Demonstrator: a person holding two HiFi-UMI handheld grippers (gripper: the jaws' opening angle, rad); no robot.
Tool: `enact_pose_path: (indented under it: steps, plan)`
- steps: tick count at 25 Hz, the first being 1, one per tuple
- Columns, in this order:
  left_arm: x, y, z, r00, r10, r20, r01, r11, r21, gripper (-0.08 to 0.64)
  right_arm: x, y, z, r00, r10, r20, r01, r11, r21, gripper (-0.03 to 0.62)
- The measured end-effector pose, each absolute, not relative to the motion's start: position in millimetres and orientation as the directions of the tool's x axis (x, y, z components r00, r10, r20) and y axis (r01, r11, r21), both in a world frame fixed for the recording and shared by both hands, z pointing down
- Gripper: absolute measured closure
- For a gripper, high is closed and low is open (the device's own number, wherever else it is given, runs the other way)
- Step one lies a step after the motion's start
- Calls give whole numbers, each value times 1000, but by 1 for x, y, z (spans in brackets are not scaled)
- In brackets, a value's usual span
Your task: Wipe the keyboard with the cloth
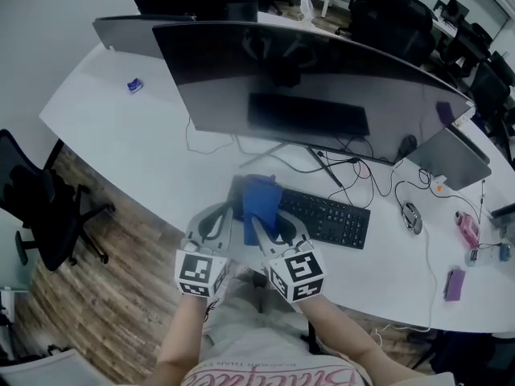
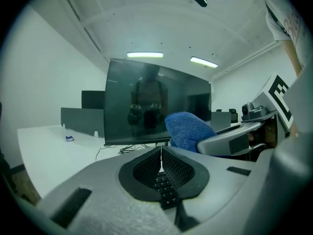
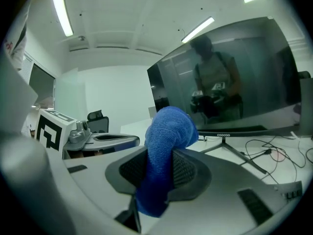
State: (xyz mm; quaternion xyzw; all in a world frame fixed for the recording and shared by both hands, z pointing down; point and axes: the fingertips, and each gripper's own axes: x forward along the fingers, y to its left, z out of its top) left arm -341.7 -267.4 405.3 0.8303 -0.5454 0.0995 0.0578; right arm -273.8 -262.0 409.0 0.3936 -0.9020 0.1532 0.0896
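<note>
White curved table [image 1: 129,143] carries everything. Wide curved monitor [image 1: 306,87], screen dark, reflects the person. Small print on its lower bezel in the right gripper view looks like "coocaa" [image 3: 223,135], barely legible. Black office chair [image 1: 40,207] on the wood floor at left, partly cut off by the frame. Second grey screen [image 1: 452,158] at right, seen from the back. Black keyboard [image 1: 326,215] in front of the monitor, its left end hidden under the blue cloth [image 1: 261,201].

Right claw [image 3: 157,177] is clamped on the cloth [image 3: 166,131], which bulges up above the pads. Can't tell if the cloth touches the keys. Left claw [image 2: 161,153] is closed pad to pad with nothing in it, just beside the right one; keyboard keys show below its tips.

Cables trail behind the keyboard. Mouse [image 1: 411,217] right of the keyboard, pink item [image 1: 467,228] and purple item [image 1: 455,284] further right, small blue item [image 1: 134,85] far left; too small to identify. Shirt print at the bottom edge is cut off, unreadable.
</note>
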Motion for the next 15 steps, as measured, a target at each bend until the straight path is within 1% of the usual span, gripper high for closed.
enact_pose_path:
  steps: [9,15]
  plan:
    - [-397,-301,441,383,-879,283,-920,-389,38,554,-332,-297,446,-656,-666,355,-754,600,-266,495]
    - [-417,-319,458,401,-865,303,-914,-400,68,554,-360,-314,462,-647,-656,389,-762,576,-295,495]
